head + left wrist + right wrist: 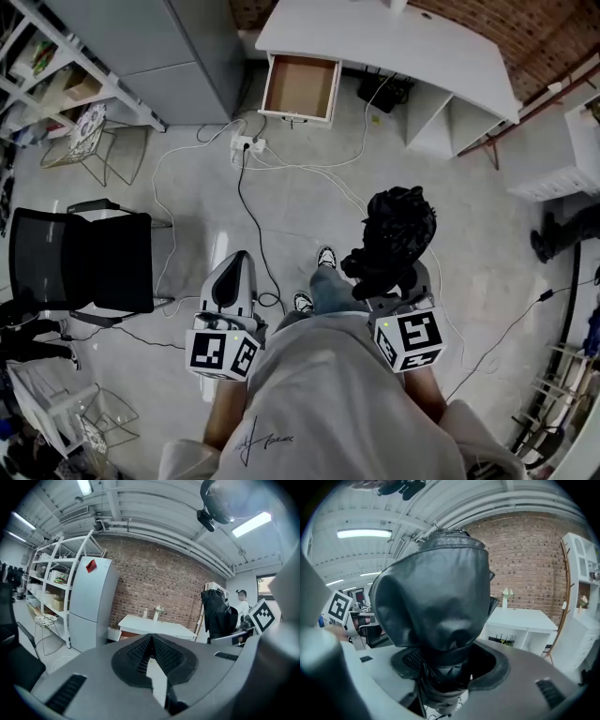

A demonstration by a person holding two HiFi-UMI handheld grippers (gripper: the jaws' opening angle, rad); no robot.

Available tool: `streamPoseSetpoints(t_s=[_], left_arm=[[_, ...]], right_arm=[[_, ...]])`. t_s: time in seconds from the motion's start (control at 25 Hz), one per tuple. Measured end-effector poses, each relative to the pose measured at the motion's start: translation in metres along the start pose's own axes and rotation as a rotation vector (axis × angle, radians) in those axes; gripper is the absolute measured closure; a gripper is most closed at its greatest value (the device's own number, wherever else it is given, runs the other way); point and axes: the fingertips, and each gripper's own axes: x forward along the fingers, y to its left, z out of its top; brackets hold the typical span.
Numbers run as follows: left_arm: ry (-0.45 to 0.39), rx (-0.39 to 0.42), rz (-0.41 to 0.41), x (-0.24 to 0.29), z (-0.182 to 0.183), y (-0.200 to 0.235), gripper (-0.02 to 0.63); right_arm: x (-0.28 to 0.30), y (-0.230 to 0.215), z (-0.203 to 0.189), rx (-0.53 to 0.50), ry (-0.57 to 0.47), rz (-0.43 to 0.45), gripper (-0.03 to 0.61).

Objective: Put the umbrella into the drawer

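At twelve o'clock, drawer: pulled out from under the white desk, its brown inside showing; it is well apart from the person.
Umbrella: black, folded and bunched. It stands up out of the right gripper at about one o'clock from the person's body, far from the drawer.
Right gripper jaws: spread wide and clamped on the umbrella's lower end, with dark pads on both sides of it.
Left gripper: at eleven o'clock. Its pads are pressed together at the tips with nothing between them.
In the way: cables loop across the grey floor between the person and the drawer. They run from a power strip at seven o'clock from the drawer. The person's shoes point towards the desk.
Around: a black chair stands at nine o'clock. A wire chair stands at ten, beside a grey cabinet at eleven. White shelving is at two.
Hidden: from above, the umbrella covers the right gripper's fingertips. In the right gripper view it fills the middle, so the drawer does not show there. The umbrella's handle cannot be made out under the bunched cloth. At three o'clock a second person is cut off by the edge, and only a dark leg and shoe are visible.
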Motion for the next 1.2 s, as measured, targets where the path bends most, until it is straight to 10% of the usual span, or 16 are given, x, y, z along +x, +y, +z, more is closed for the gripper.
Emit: streamPoseSetpoints(t_s=[1.2], left_arm=[[0.046,0.027,0.039,0.174,0.034,-0.018,0.597]], right_arm=[[0.123,-0.108,0.033,0.022,0.046,0.159,0.316]])
